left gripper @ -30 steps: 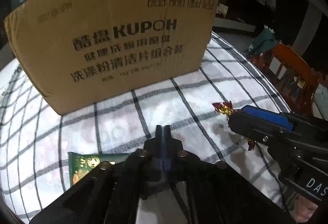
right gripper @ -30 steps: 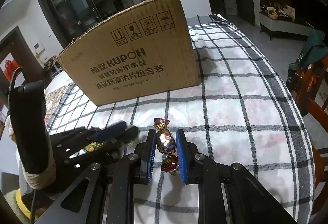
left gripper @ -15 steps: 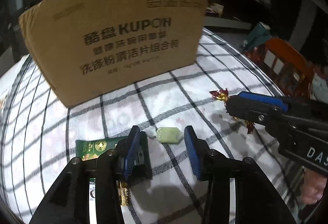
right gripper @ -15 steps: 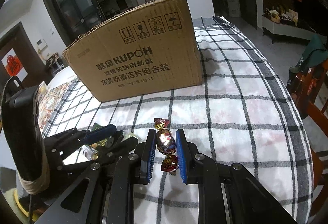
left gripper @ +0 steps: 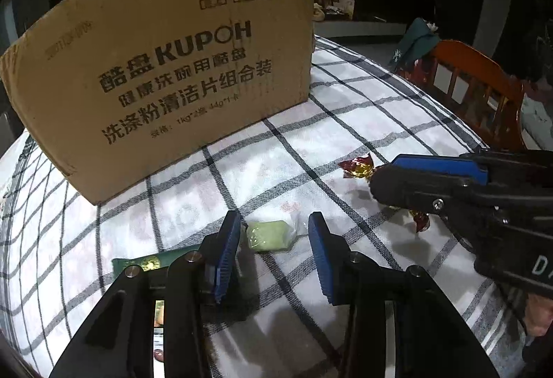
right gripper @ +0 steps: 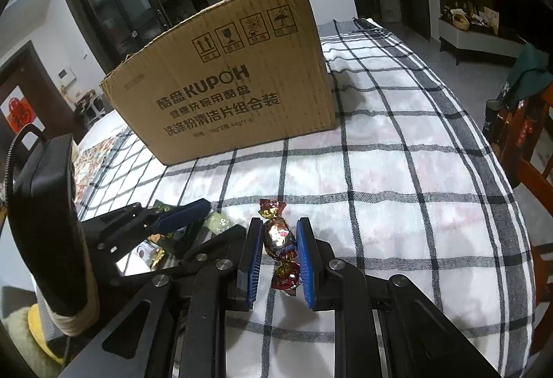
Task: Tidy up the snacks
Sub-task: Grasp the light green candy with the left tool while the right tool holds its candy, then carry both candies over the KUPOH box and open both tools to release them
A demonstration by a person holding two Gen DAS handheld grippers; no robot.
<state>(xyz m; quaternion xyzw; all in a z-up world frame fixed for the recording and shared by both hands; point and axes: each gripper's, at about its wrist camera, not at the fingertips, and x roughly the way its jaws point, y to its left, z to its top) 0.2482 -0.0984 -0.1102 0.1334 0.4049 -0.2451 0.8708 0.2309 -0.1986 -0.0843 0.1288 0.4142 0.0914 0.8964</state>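
Checked tablecloth [right gripper: 397,170] bearing, at its far left, an upright KUPOH cardboard box [left gripper: 166,66]. Near it, the right gripper [right gripper: 275,251] is clenched on a red-gold foil candy [right gripper: 279,239], wrapper ends protruding. To its left, the left gripper [left gripper: 273,243] stands released, fingers astride a pale green sweet [left gripper: 269,235] lying on the cloth; a dark green packet [left gripper: 152,262] lies partly beneath its left finger.
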